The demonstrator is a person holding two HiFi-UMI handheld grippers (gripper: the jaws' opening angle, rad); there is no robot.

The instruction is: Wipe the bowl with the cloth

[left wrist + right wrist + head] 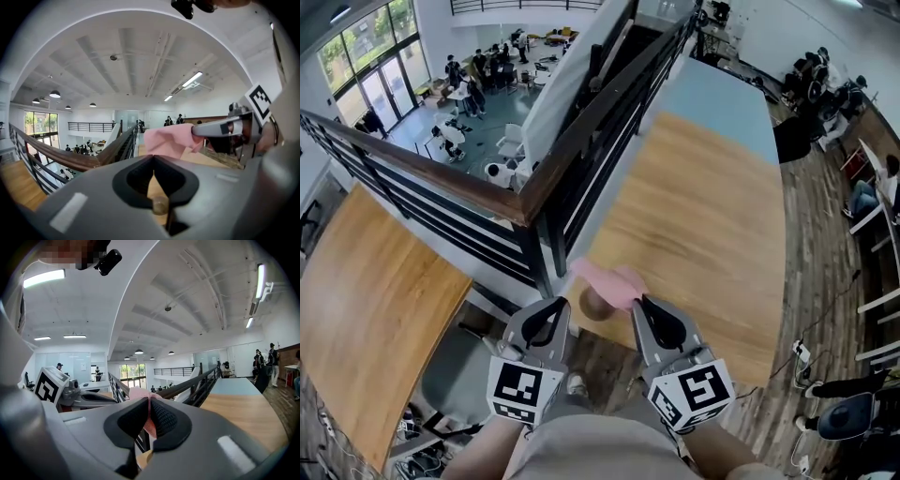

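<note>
Far left of the left claw [559, 307]: a wooden tabletop [366, 309], bare and warm-grained. Between it and the claw, a dark railing [441, 187] with a wooden top rail, bending at a corner. Beyond and below, a lower hall [412, 122] with people and white chairs, tall windows at its far left. Overhead in both gripper views, a high white ceiling with strip lights and round lamps.

Left claw: closed tight, pad against pad, nothing gripped. Only bare wood seen through the gap behind the tips.

Just right of the left claw's tip, between the two claws: a small brown bowl [597, 304] at the near edge of the long table [703, 234]. Mostly covered from above, contents not visible.

Over the bowl and just ahead of both tips: the pink cloth [611, 279], crumpled in soft folds, loose end reaching leftward in front of the left claw. Touching the bowl or hanging above it: cannot tell.

Right claw [644, 307]: clamped on the cloth, pink mesh-textured fabric pinched between the dark pads.

Ahead and right of the right claw: the long table, light wood close by, pale blue at the far end. Further right, a dark plank floor [825, 244] with chairs, cables and seated people along the wall.
</note>
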